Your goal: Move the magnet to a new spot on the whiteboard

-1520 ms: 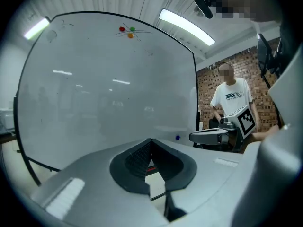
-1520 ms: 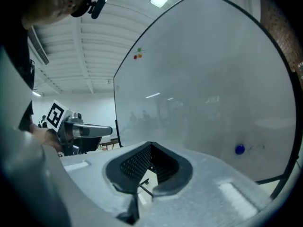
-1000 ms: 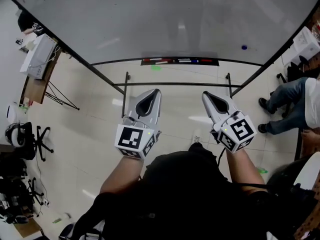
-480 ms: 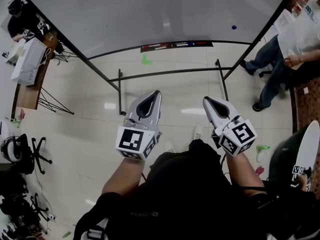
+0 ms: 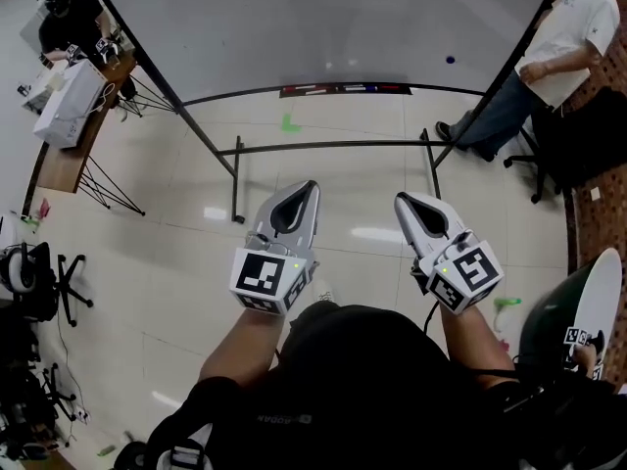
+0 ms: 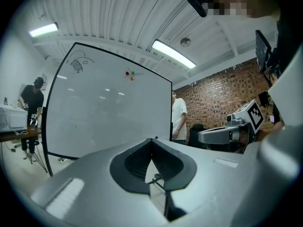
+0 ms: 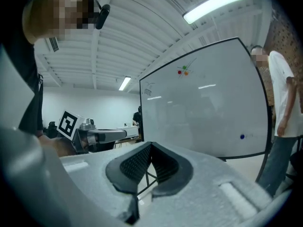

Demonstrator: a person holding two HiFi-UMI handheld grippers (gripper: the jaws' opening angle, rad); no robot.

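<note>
Both hand-held grippers point level toward the board. Each has its two jaws closed tip to tip with nothing between them. The left gripper (image 5: 311,186) and the right gripper (image 5: 400,200) are held side by side, close to the holder's body and well apart from the board.

One blue magnet (image 5: 450,60) sticks low on the right part of the whiteboard (image 5: 323,18), near its bottom edge and its right edge. Neither gripper touches it.

High on the board sits a cluster of three small coloured dots (image 6: 131,74), one red, one green and one orange. Whether they are magnets or pen marks I cannot tell. One thin scribble (image 6: 78,65) sits near the board's top left corner.

Along the middle of the bottom edge runs one dark tray (image 5: 343,90). It holds pens that are too small to count. The board stands on one black frame (image 5: 333,146) with a crossbar and two feet that reach toward the grippers.

On the pale tiled floor (image 5: 176,223), one green mark (image 5: 289,122) lies just near of the tray.

Two other people are in the room. One person in a white shirt (image 5: 568,18) stands just beside the board's right edge. One person in black (image 5: 69,23) is far off to the left, by a desk (image 5: 61,169) that carries one white box (image 5: 69,106).
</note>
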